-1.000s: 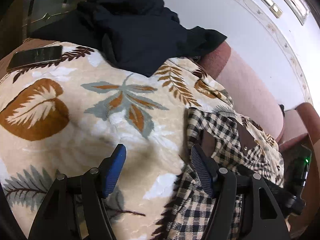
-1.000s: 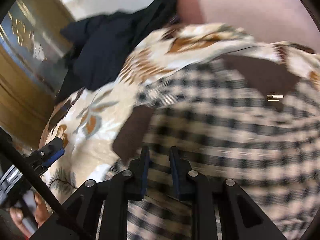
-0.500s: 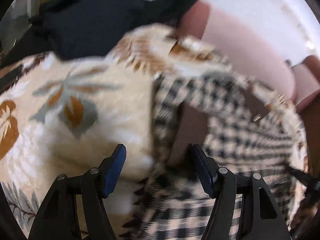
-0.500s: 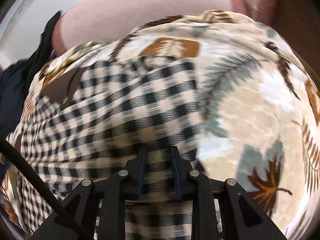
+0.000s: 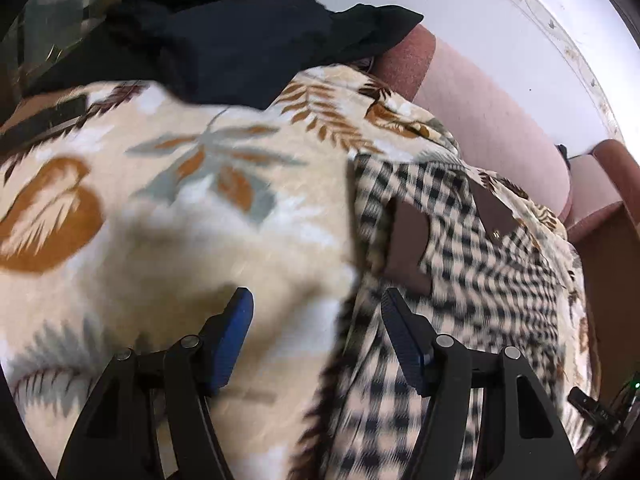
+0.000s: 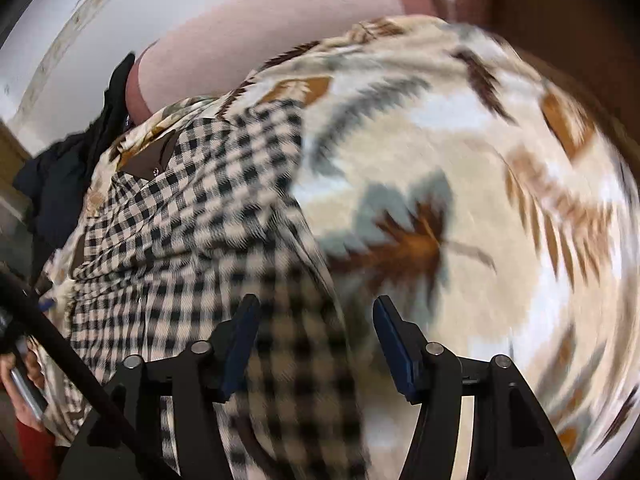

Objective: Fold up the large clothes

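Leaf-print blanket [image 6: 460, 160] under checked shirt [image 6: 180, 216] | right gripper [image 6: 316, 328] jaws now wide, shirt released | left gripper [image 5: 316, 320] jaws still wide

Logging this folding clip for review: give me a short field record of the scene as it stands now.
garment: checked shirt with brown patches, lying on the blanket
surface: leaf-print blanket over a pink sofa
other clothing: dark garment heaped at the blanket's far end
left gripper: open, fingers straddling the shirt's edge
right gripper: open, over the shirt's opposite edge
image quality: motion blur in both views
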